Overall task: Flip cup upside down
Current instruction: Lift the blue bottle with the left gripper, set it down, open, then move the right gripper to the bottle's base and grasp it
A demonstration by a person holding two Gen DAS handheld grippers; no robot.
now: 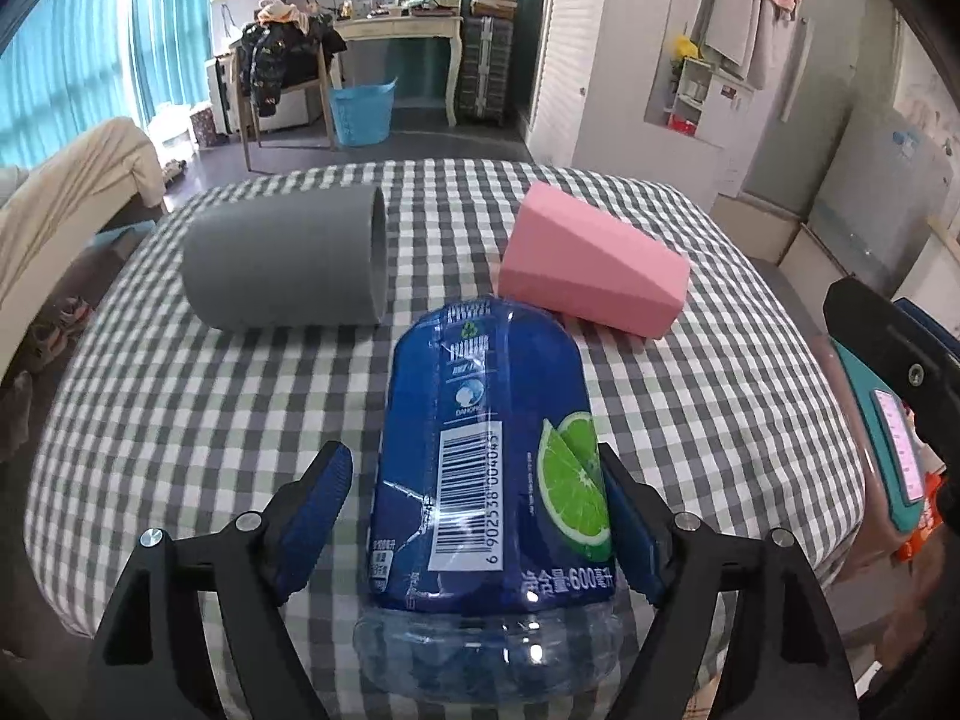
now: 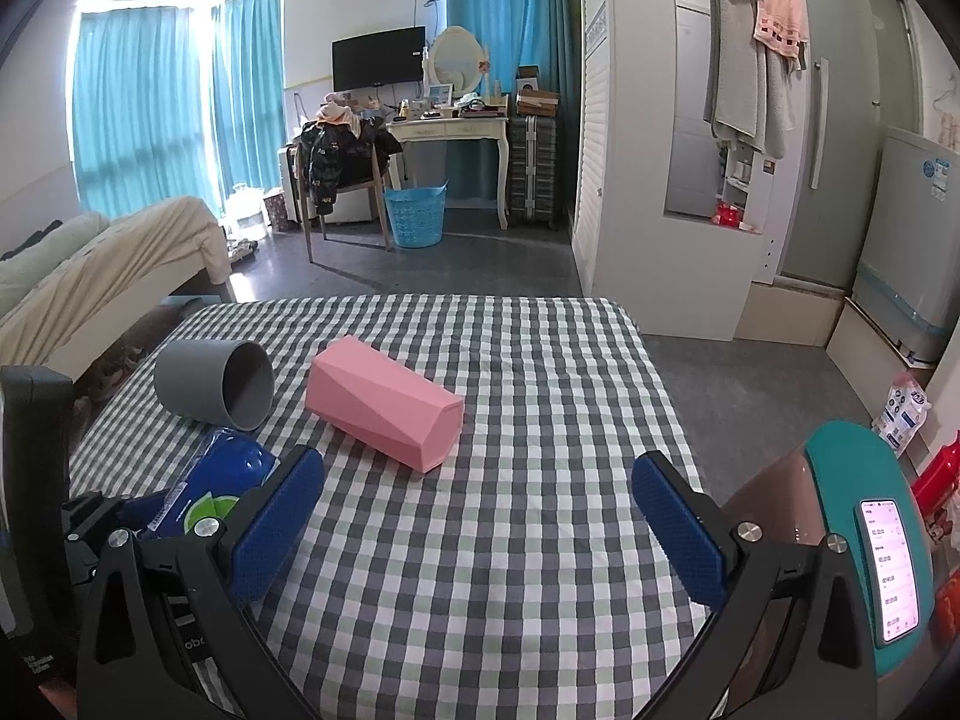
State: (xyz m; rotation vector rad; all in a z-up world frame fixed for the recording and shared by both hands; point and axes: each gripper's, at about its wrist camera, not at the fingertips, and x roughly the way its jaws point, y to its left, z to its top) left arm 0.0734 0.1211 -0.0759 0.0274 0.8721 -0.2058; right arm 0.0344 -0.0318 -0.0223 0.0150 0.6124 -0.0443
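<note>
On the checked worktop [image 2: 480, 540]:
2 cups: grey cup [image 1: 288, 261] and pink cup [image 1: 591, 267], both on their sides.
Left gripper [image 1: 474, 510]: fingers astride blue bottle [image 1: 489, 456], left pad clear.
Right gripper [image 2: 477, 531]: fingers spread wide, empty.

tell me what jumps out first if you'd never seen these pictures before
The blue-labelled plastic bottle fills the near middle of the left wrist view, lying between the fingers of the left gripper, which stand apart and are not closed on it. Beyond it, on the checked tablecloth, a grey cup and a faceted pink cup both lie on their sides. The right gripper hangs wide open over bare cloth.
</note>
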